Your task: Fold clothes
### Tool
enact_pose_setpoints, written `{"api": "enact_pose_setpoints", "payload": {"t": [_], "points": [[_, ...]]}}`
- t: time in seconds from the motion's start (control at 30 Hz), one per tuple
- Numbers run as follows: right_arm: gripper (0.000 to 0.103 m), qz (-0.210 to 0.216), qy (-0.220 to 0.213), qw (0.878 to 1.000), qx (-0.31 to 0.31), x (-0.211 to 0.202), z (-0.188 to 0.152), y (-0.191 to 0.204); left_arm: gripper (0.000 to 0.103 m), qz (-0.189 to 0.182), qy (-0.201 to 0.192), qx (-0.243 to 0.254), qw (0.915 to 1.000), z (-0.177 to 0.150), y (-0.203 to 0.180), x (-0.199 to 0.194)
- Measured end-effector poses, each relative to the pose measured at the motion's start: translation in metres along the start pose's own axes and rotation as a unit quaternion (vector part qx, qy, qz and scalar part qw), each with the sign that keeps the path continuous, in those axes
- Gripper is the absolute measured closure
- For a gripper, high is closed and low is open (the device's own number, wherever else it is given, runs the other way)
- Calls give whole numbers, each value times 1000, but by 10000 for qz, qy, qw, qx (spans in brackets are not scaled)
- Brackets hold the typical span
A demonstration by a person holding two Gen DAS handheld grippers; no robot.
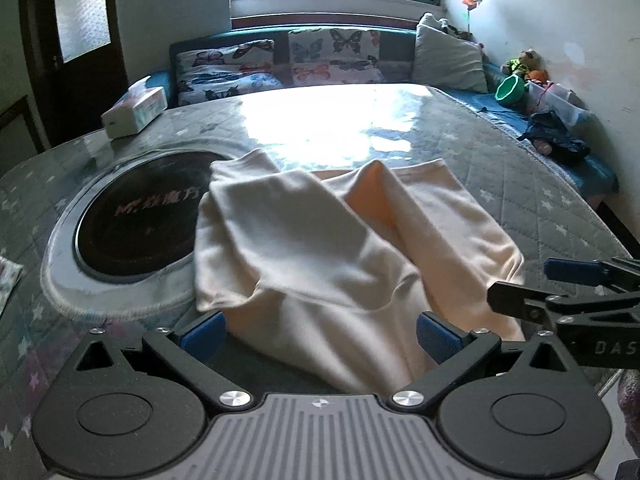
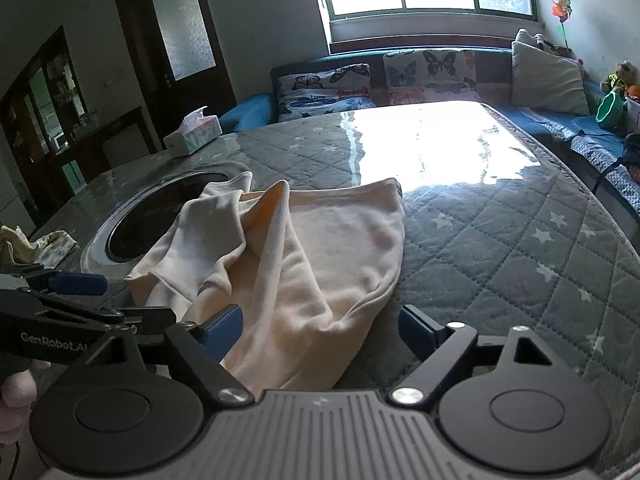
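Observation:
A cream garment point(image 1: 320, 248) lies rumpled and partly folded on the quilted table cover point(image 1: 540, 200); one flap is turned over the middle. My left gripper point(image 1: 320, 334) stands open over the garment's near edge, and the cloth runs loosely between its blue pads point(image 1: 204, 332). My right gripper point(image 2: 320, 330) is also open, with the garment point(image 2: 300, 248) lying between its pads, nearer the left pad point(image 2: 224, 330). Each gripper shows at the side of the other's view: the right one point(image 1: 536, 284) and the left one point(image 2: 116, 300).
A round black hotplate point(image 1: 136, 224) is set in the table, partly under the garment. A tissue box point(image 1: 134, 112) stands at the far left. A patterned cloth point(image 2: 40, 244) lies at the left edge. Behind are a sofa with butterfly cushions point(image 1: 312, 60), a green bowl point(image 1: 510, 90) and toys.

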State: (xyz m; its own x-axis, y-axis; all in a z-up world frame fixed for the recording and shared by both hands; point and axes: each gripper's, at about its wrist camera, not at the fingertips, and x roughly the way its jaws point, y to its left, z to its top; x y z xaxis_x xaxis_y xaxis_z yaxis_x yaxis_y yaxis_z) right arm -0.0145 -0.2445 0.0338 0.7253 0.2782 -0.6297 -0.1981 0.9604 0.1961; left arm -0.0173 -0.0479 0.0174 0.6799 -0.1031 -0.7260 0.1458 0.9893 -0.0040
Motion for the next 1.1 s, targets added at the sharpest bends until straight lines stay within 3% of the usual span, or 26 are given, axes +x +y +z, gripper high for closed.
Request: {"api": "enact_pose_setpoints", "payload": {"t": [0.1, 0.27, 0.37, 0.63, 0.93, 1.1], "points": [[21, -11, -22, 10000, 33, 3, 5, -4, 3, -85, -43, 82, 9999, 8, -5, 5], [26, -65, -71, 9999, 33, 10, 18, -12, 18, -392, -114, 286, 9988, 17, -15, 19], [32, -10, -89, 10000, 13, 14, 26, -18, 33, -559, -91, 379, 9977, 21, -19, 30], [46, 361, 74, 9991, -202, 39, 50, -20, 88, -972, 50, 305, 9948, 17, -10, 48], [55, 614, 308, 9947, -759, 85, 70, 11, 94, -868, -197, -164, 9959, 3, 26, 13], [77, 712, 527, 9914, -966, 115, 72, 24, 95, -649, -191, -384, 9970, -12, 47, 0]]}}
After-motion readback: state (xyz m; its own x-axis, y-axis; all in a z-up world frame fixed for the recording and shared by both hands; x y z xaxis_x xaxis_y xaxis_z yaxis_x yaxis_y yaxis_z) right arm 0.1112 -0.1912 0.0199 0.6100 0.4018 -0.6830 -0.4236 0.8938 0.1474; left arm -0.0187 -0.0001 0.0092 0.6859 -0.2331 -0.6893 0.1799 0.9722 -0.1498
